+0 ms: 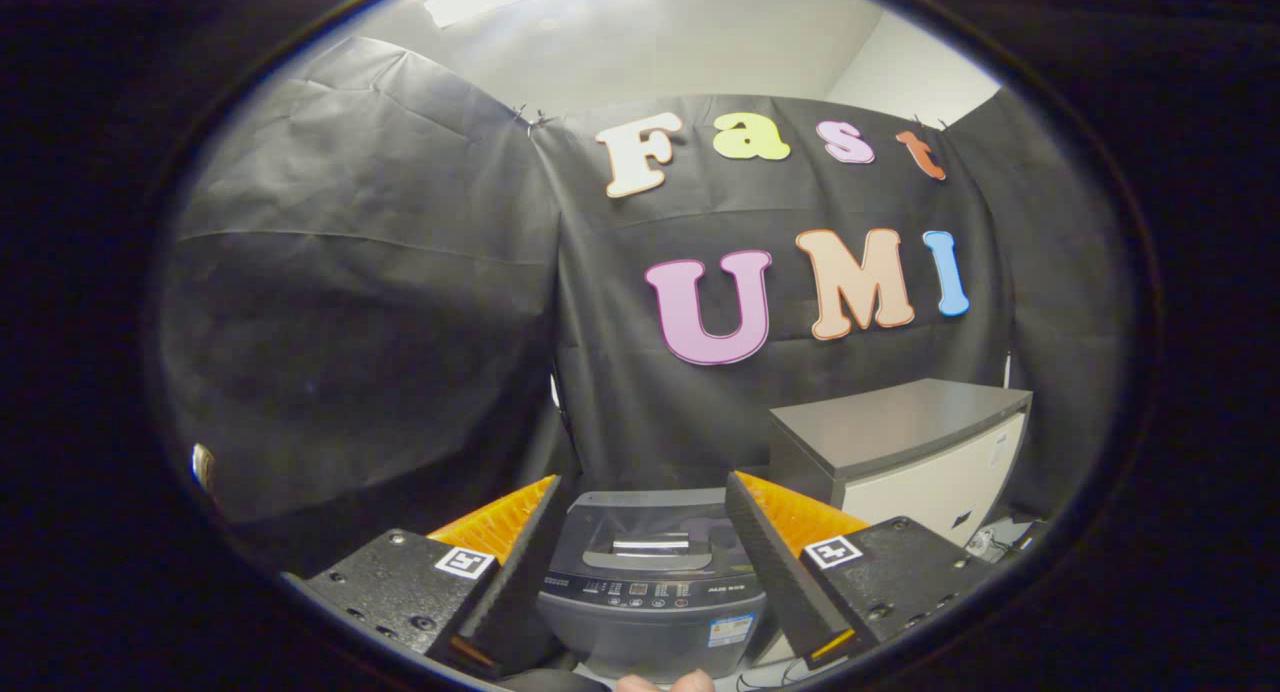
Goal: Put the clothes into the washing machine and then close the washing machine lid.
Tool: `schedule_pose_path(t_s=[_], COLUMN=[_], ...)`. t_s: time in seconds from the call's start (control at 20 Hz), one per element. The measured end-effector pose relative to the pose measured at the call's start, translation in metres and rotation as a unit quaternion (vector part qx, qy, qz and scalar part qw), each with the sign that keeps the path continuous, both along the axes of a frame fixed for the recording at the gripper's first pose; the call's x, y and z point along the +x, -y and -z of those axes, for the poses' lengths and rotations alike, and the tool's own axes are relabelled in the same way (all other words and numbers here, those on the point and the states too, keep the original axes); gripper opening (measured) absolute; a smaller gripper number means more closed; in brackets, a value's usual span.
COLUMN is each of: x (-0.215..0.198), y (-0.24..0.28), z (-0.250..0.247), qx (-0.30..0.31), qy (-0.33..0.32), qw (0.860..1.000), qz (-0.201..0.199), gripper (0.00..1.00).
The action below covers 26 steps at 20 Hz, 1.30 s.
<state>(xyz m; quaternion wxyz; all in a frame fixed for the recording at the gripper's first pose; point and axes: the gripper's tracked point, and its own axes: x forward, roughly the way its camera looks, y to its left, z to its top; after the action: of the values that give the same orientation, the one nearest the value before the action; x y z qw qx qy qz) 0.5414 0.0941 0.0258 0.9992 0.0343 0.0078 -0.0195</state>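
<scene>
Nearest the lens, the two-finger gripper [645, 552] holds its ridged fingers [775, 562] spread wide apart with nothing between them, so the tool is released and carries no garment. At the very base of the view, just under the gap between the fingers, a small part of a person's hand [665, 683] peeks in. Framed in that gap and a little beyond the fingertips stands the small dark-grey top-loading washing machine [650, 592], its front control strip with small buttons facing the camera and a bright sticker on its lower front. Its smoked, see-through lid [650, 532] appears to lie flat over the tub, though the angle is low and I cannot be sure it is fully down. Behind the machine and off past the right finger sits a boxy white cabinet with a grey top [900, 442], and a tangle of cables [985, 544] lies on the floor at its foot. Beyond everything hangs the wrinkled black cloth wall [350, 302] of the booth, with a pale ceiling above. No clothes can be picked out anywhere here, and whether any already lie inside the tub cannot be told through the lid. Judging by the unloaded, spread fingers, either the loading has not begun or the job is already finished.
</scene>
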Motion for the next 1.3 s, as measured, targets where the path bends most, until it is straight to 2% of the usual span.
schedule_pose_path(t_s=[1.3], x=[0.0003], y=[-0.0016], z=[0.0025], qx=[-0.003], qy=[-0.003], qw=[1.0], qz=[-0.003], gripper=[0.97])
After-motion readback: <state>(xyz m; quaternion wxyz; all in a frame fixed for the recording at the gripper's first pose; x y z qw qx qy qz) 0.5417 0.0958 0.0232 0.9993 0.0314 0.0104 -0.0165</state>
